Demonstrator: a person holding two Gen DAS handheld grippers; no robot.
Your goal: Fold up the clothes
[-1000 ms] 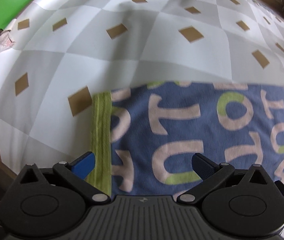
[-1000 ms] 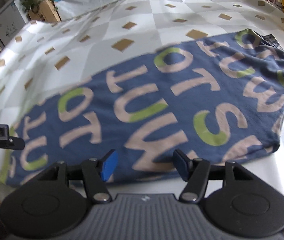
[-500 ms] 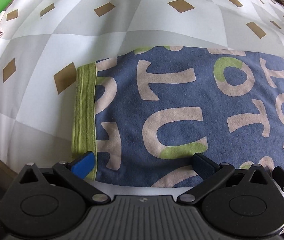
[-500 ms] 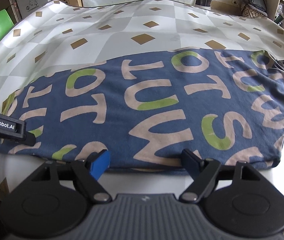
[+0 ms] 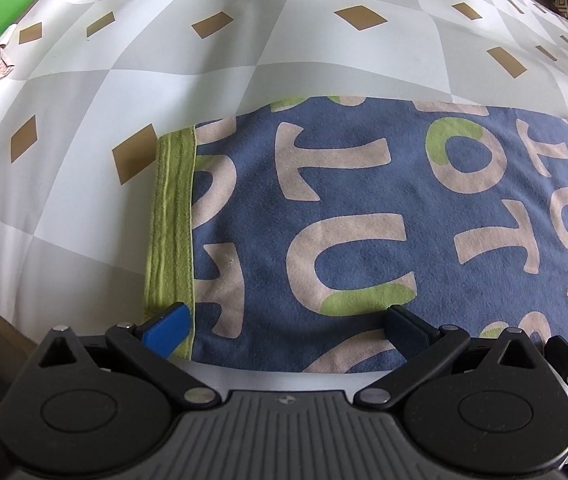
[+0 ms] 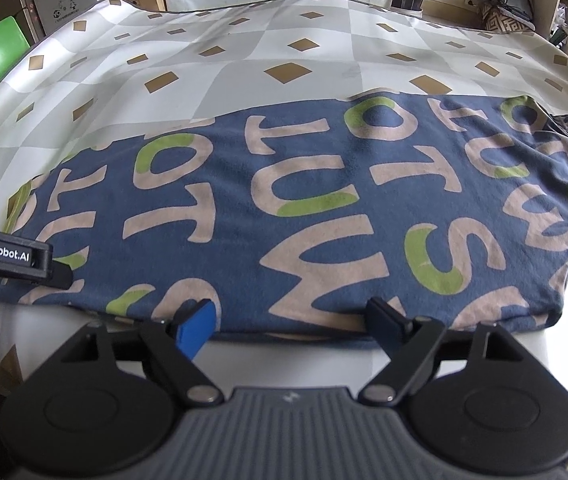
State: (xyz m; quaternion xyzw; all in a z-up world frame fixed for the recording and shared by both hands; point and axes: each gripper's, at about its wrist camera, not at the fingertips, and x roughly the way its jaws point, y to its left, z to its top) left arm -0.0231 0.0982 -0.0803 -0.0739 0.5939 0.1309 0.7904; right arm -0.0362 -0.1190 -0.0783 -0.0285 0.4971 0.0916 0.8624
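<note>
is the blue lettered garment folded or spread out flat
Folded into a long flat band: the blue garment lies smooth on the checked cover, and a second layer of cloth peeks out beneath its near edge.

The right hand-held gripper [image 6: 292, 318], jaws opening, hangs over the near edge of the blue lettered garment [image 6: 304, 208].

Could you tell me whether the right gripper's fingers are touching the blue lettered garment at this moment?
Cannot tell. In the right wrist view the right gripper, its jaws opening, has both fingertips overlapping the blue garment's near edge, but no gap or press shows plainly.
</note>
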